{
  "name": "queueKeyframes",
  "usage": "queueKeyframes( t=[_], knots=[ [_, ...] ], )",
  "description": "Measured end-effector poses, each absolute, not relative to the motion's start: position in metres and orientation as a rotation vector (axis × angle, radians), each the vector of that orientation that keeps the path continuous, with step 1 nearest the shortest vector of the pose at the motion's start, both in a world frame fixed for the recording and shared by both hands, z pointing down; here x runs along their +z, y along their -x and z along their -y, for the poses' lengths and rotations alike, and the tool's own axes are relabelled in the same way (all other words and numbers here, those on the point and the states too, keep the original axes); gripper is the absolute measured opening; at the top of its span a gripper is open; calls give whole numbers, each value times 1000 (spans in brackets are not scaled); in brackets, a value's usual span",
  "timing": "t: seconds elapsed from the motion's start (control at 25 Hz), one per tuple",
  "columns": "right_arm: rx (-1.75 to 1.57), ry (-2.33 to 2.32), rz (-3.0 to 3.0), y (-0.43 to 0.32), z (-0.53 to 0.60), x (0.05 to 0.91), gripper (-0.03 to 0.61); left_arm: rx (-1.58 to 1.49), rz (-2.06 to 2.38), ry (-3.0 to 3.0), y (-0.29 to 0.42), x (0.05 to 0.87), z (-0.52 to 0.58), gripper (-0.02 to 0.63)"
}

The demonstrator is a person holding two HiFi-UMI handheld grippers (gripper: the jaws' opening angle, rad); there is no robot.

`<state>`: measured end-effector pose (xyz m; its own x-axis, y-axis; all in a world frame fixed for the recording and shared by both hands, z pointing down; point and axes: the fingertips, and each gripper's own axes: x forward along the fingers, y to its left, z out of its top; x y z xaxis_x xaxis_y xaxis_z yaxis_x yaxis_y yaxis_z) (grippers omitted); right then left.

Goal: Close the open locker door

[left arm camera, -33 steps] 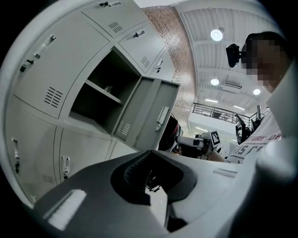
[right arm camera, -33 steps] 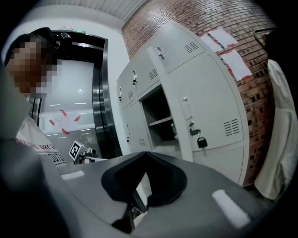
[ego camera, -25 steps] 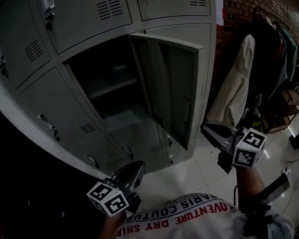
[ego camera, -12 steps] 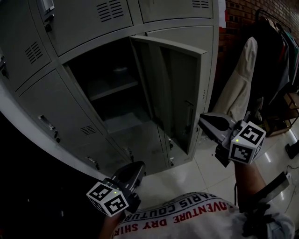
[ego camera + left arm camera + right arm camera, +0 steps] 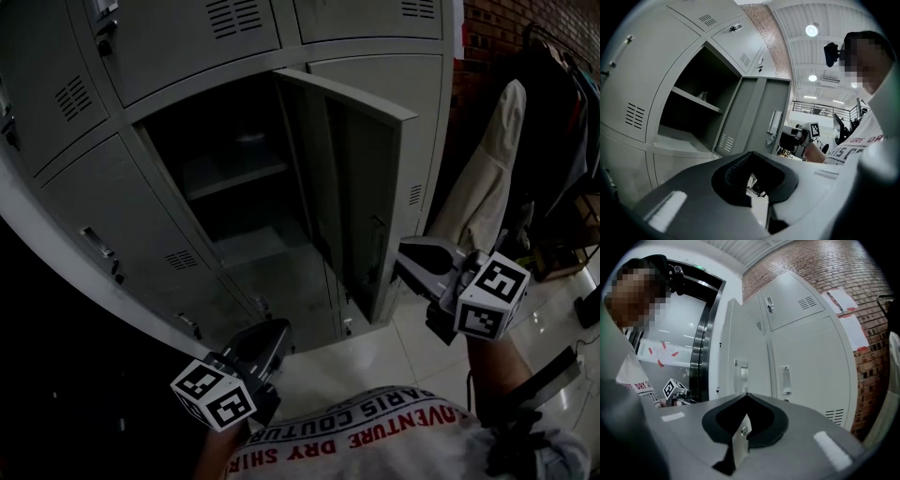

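Pressed tip to tip on the right gripper point(image 5: 746, 395), gripping nothing; likewise closed and empty on the left gripper point(image 5: 751, 153). Straight ahead of the right jaws, just beyond the tips, with contact not clear: the outer face of the locker door point(image 5: 733, 343), near its handle point(image 5: 740, 373) and free edge. Swung wide, roughly square to the cabinet, so barely begun as a closing job. To the right of those jaws, the neighbouring shut doors point(image 5: 806, 362); further right, a brick wall point(image 5: 820, 268) and a hanging coat point(image 5: 487, 178). Well ahead of the left jaws and up to the left, the dark open compartment point(image 5: 689, 117) with its shelf point(image 5: 691, 99); ahead and slightly right, the door's inner face with its latch bar point(image 5: 774, 123). Held low and well apart from the door, apparently idle. Likely next: push on the outer face with the closed right tips and swing it toward the frame. Risks from here: sliding off the smooth painted metal and slipping past the free edge; snagging on the handle; pushing too near the hinge side and flexing the thin sheet; shoving too hard and bouncing back off the frame unlatched; stopping short and leaving it ajar. Also worth keeping the left gripper out of the doorway, to avoid pinching between door and frame.
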<state>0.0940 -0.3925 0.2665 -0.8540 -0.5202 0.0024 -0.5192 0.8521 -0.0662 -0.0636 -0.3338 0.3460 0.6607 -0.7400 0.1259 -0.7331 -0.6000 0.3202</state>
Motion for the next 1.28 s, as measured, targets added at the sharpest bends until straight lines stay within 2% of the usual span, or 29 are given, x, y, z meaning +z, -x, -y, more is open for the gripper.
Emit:
queueKeyframes(
  t=[0.72,1.28],
  knots=[
    [-111,239,-3160,78,384,287,-3,-31,1410,-2457,137,337,341,5],
    [76,383,-3182,180,462,282,-3,-96,1520,-2389,206,327,356,5]
  ],
)
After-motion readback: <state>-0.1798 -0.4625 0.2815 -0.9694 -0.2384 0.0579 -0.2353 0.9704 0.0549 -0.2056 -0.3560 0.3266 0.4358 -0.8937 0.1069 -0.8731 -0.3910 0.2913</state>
